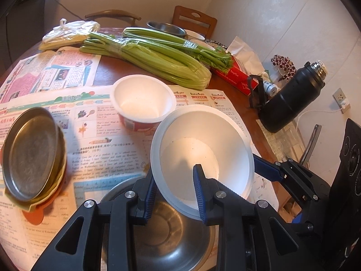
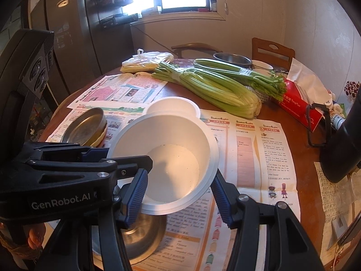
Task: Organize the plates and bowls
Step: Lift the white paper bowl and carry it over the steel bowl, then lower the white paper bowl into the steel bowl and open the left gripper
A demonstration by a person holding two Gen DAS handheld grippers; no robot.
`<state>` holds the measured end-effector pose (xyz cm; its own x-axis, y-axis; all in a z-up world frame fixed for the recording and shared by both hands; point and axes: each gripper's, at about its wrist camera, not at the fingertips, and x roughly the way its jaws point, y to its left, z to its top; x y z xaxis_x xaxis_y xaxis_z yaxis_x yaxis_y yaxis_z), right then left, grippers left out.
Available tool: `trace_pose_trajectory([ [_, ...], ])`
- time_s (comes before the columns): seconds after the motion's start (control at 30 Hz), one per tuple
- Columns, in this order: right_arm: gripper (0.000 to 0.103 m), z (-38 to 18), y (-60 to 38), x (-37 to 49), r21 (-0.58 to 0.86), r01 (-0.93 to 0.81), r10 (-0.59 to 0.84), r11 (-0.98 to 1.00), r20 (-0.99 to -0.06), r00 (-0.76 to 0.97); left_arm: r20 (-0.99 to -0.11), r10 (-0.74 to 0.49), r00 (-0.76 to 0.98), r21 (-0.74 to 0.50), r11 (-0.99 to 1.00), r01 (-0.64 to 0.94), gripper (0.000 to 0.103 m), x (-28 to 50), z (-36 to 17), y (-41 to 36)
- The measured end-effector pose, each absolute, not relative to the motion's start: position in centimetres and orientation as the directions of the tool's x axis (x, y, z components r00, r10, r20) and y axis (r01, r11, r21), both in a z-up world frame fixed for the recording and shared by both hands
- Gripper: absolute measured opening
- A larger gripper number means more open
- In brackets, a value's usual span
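Left gripper (image 1: 176, 194) jaws pinch the white bowl's (image 1: 200, 155) rim above a steel bowl (image 1: 167, 237); right gripper (image 2: 180, 196) jaws spread around it.

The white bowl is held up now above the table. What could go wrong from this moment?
1. The left gripper pinches only the thin rim of the tilted white bowl. The rim may flex or slip, and the bowl would fall onto the steel bowl below.
2. The red-sided cup stands close behind it, so a forward swing may knock it over.
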<state>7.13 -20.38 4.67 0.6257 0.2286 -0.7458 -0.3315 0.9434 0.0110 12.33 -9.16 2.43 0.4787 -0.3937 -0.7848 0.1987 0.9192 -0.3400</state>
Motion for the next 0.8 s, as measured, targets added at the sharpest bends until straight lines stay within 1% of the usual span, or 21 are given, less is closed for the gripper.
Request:
trace_pose_trajectory([
  [0.33, 0.057, 4.9, -18.1, 4.8, -0.004, -0.368, 0.244, 0.930, -0.742, 0.624, -0.781, -0.383, 0.494, -0.331, 0.924, 0.192, 0.031, 9.5, 2.6, -7.1],
  [0.53, 0.058, 4.1, -17.4, 3.5, 0.002, -0.386, 0.253, 0.923, -0.757, 0.602, -0.795, -0.384, 0.469, -0.340, 0.923, 0.181, 0.031, 8.0, 1.6, -6.3],
  [0.8, 0.058, 2.4, -16.3, 2.2, 0.007, -0.416, 0.264, 0.910, -0.782, 0.565, -0.820, -0.356, 0.448, -0.319, 0.934, 0.158, 0.031, 6.4, 0.0, -5.5],
])
